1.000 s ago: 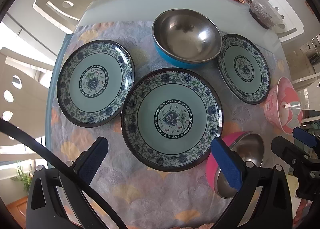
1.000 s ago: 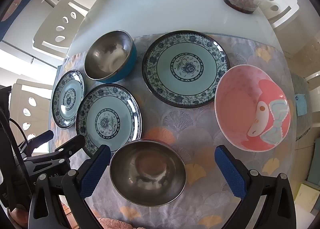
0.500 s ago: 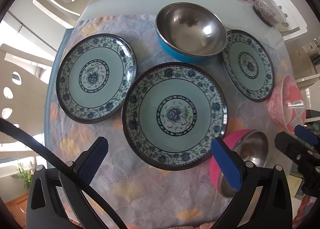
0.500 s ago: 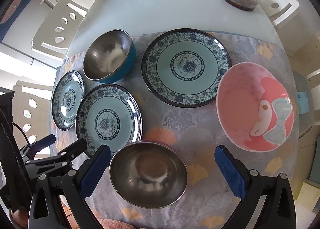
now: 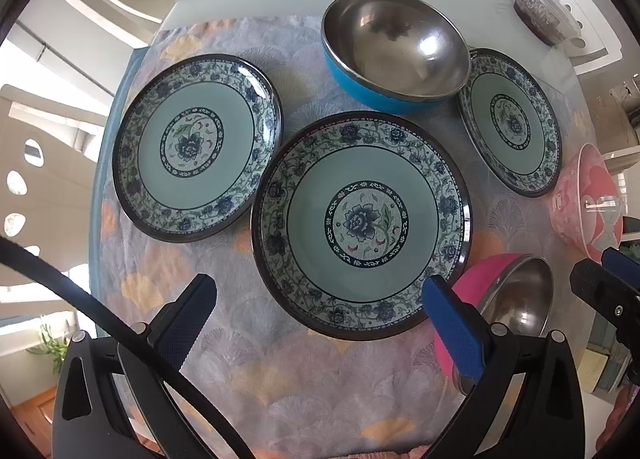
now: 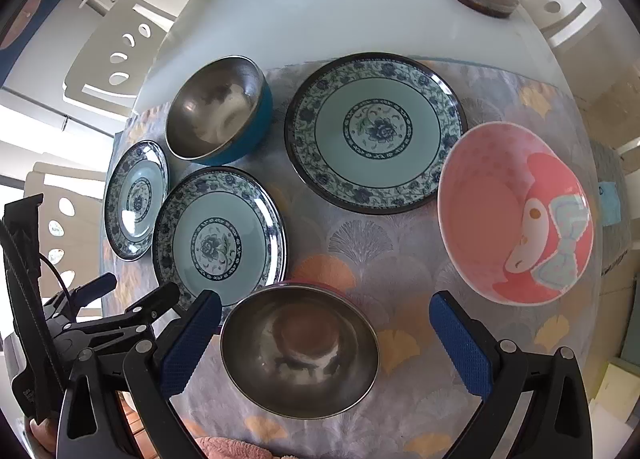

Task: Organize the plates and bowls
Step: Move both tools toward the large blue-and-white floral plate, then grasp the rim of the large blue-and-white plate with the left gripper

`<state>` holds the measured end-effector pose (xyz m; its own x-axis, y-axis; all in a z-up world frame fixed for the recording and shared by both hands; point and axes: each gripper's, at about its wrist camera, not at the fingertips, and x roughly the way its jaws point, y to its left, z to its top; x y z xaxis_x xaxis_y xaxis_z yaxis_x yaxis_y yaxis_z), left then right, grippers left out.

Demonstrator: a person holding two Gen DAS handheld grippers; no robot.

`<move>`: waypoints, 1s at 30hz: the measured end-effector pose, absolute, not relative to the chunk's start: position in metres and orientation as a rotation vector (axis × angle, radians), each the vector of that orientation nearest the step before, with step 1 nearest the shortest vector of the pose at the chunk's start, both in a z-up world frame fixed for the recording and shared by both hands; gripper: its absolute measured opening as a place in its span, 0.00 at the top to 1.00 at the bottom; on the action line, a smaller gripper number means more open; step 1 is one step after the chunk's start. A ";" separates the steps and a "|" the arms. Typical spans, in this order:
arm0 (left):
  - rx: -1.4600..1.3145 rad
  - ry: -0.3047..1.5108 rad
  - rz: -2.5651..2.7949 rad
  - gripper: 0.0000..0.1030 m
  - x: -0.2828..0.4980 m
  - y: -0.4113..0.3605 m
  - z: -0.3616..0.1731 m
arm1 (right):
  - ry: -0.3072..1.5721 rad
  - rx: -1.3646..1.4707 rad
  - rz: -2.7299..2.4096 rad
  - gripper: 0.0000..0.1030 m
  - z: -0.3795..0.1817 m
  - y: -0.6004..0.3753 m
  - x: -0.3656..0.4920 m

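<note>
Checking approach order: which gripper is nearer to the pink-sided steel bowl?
Right. The right gripper hangs open directly over the pink-sided steel bowl, its fingers flanking the rim. The left gripper is open over the middle plate, with that bowl off to its right.

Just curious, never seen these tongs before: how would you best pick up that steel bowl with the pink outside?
Probably by its rim. The pink bowl sits upright and open, directly between the open right gripper fingers. Its wide rounded sides look slippery, so come from above and pinch the thin near edge, one finger inside, one outside.
</note>
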<state>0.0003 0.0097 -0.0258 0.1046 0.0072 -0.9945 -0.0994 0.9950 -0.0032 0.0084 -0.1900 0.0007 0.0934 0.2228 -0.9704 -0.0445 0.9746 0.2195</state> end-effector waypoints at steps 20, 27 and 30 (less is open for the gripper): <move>-0.112 1.488 0.077 0.01 -0.015 0.009 -0.025 | 1.475 0.112 0.192 0.00 0.008 -0.188 0.000; -0.132 1.468 0.083 0.01 -0.022 0.017 -0.016 | 1.461 0.090 0.206 0.00 0.014 -0.182 -0.004; -0.142 1.470 0.089 0.01 -0.026 0.022 -0.016 | 1.458 0.076 0.215 0.00 0.015 -0.178 -0.006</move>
